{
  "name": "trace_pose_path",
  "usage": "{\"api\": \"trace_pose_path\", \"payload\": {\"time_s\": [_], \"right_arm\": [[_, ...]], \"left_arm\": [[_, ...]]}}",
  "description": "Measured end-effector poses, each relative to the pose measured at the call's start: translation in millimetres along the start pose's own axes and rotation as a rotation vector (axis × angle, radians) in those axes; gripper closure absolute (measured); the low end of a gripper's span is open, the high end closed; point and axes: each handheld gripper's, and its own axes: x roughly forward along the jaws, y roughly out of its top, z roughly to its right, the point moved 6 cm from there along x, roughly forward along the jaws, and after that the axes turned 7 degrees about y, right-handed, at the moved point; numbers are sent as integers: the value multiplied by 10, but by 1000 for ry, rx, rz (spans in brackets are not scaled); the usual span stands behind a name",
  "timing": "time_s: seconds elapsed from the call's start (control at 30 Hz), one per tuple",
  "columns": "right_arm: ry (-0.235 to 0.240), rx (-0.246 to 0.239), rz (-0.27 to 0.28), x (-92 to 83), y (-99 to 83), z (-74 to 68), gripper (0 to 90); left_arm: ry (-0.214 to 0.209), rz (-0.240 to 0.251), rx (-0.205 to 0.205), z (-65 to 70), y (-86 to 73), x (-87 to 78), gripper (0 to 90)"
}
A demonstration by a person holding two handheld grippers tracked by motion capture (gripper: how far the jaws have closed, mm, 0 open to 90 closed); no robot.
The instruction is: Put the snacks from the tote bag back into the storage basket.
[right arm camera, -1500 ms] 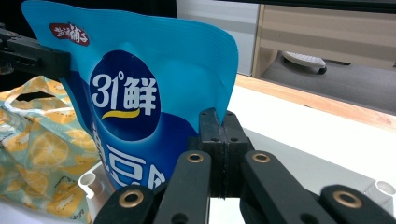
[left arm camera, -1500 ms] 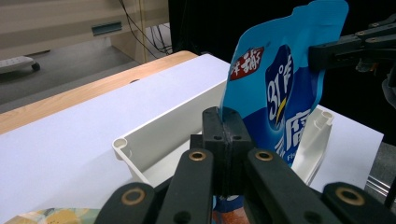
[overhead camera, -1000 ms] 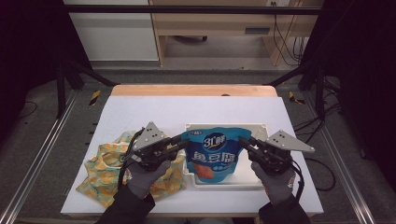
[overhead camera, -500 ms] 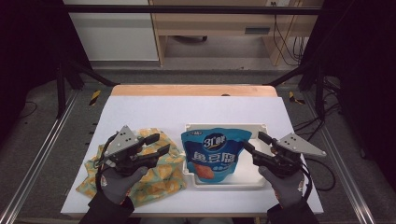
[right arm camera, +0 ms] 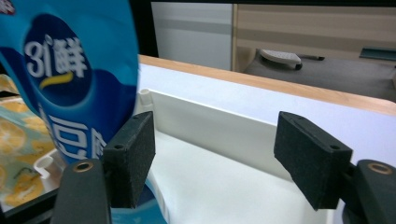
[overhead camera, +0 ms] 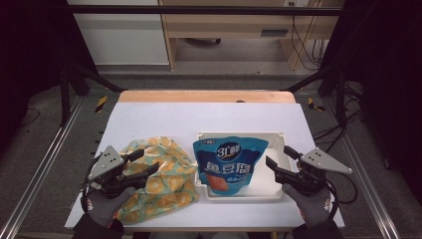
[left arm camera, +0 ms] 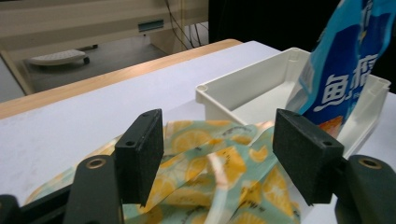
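A blue snack bag (overhead camera: 229, 164) stands propped in the left part of a white tray (overhead camera: 278, 137). To its left lies a crumpled cloth with a yellow lemon print (overhead camera: 164, 179). My left gripper (overhead camera: 147, 160) hovers over that cloth, clear of the bag; its jaws have just been opening and grip nothing. In the left gripper view the cloth (left arm camera: 219, 168) lies below the open gripper (left arm camera: 217, 163), and the bag (left arm camera: 345, 70) rises at the right. My right gripper (overhead camera: 278, 155) hangs over the tray's right part; it too has just been opening, with nothing between its jaws (right arm camera: 215, 158), and the bag (right arm camera: 79, 79) stands beside its left jaw.
Cloth and tray rest on a white table top (overhead camera: 199, 119) with a wooden far edge (overhead camera: 206, 96). Metal frame rails (overhead camera: 50, 164) run along both sides. The tray's right half (right arm camera: 210, 186) holds nothing.
Both grippers have let go of the bag's sides and opened. The left one has moved left and down over the cloth. The right one has drawn back slightly to the right.
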Motion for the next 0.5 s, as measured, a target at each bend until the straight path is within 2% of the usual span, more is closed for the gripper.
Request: {"api": "trace_pose_path", "payload": {"time_s": [0.23,0.5], "right_arm": [[-45,20,-16,-24,-138,156,282],[-99,33,-33,-20,-263,329,302]], "left_arm": [[40,-21,-10,-159,-206,-36,316],[71,-18,-61,-328,-348,-102,315]]}}
